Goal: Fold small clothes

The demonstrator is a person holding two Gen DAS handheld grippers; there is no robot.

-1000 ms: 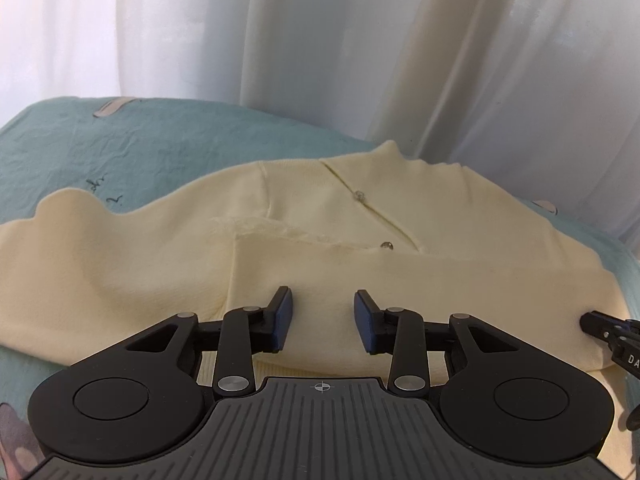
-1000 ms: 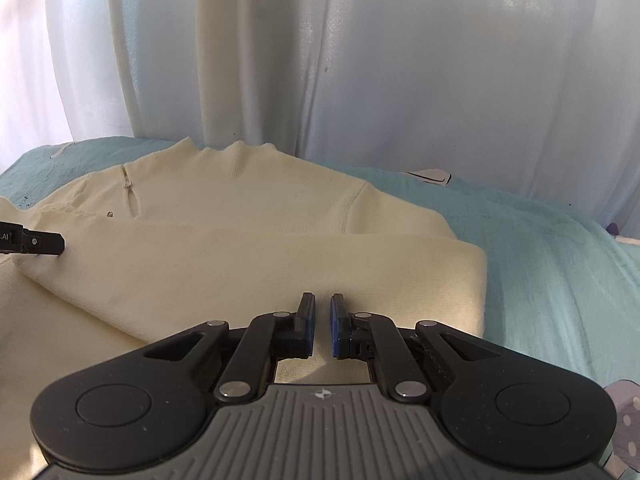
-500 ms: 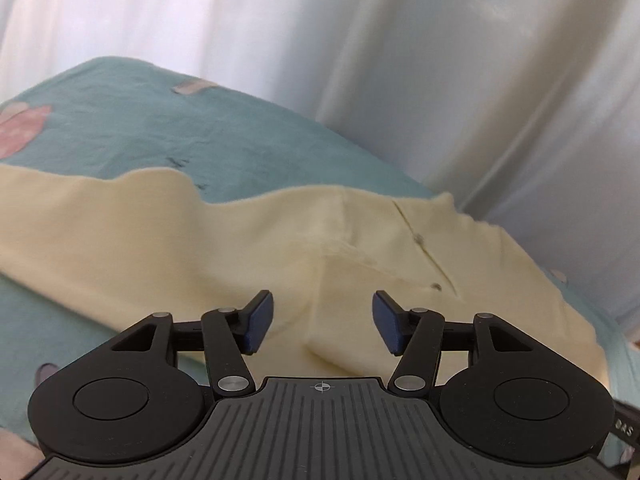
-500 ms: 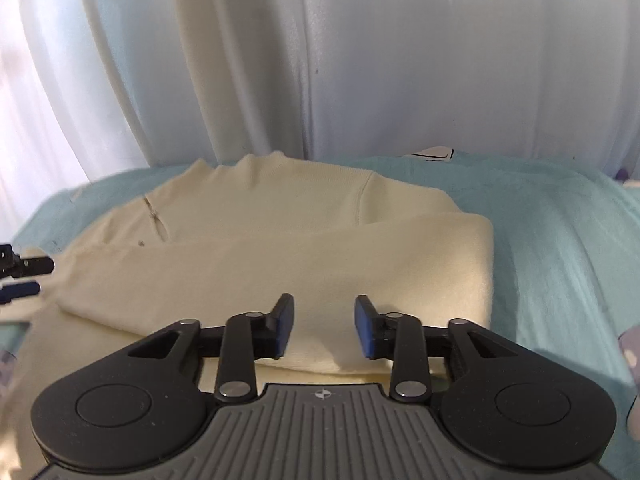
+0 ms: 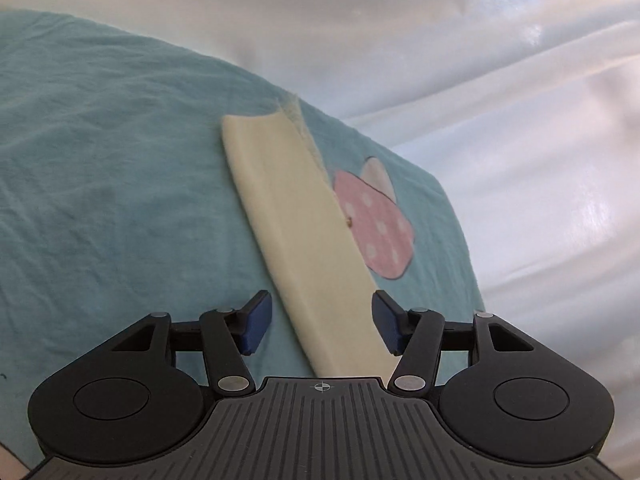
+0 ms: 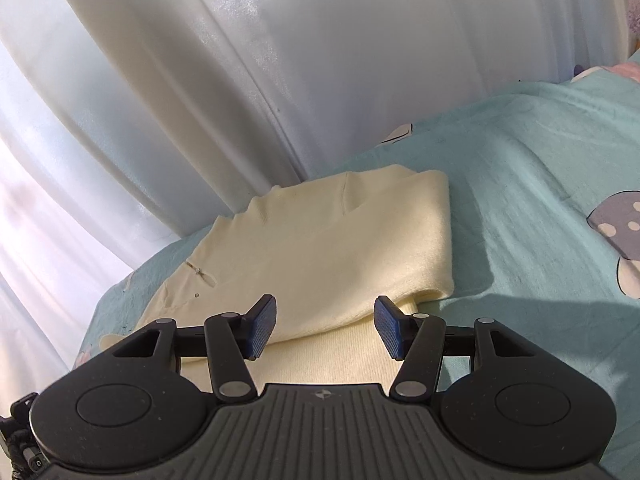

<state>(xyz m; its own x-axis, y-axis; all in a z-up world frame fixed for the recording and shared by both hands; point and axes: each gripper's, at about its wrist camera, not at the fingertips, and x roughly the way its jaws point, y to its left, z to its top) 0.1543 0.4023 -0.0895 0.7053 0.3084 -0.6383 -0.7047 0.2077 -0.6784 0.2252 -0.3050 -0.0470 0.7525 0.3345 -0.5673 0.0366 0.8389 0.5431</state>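
Note:
A pale yellow cardigan lies on a teal bed sheet. In the left wrist view its long sleeve (image 5: 296, 216) stretches away flat, and my left gripper (image 5: 322, 326) is open, its blue pads on either side of the sleeve just above it. In the right wrist view the cardigan body (image 6: 320, 248) shows with its right side folded over, buttons at the left. My right gripper (image 6: 324, 328) is open and empty above the garment's near edge.
The teal sheet (image 5: 100, 184) has a pink mushroom print (image 5: 376, 224) beside the sleeve and a grey mushroom print (image 6: 616, 220) at the right. White curtains (image 6: 280, 60) hang close behind the bed's far edge.
Both grippers have opened wider. The left gripper swung left from the cardigan body to over the sleeve. The right gripper let go of the folded side and tilted up.

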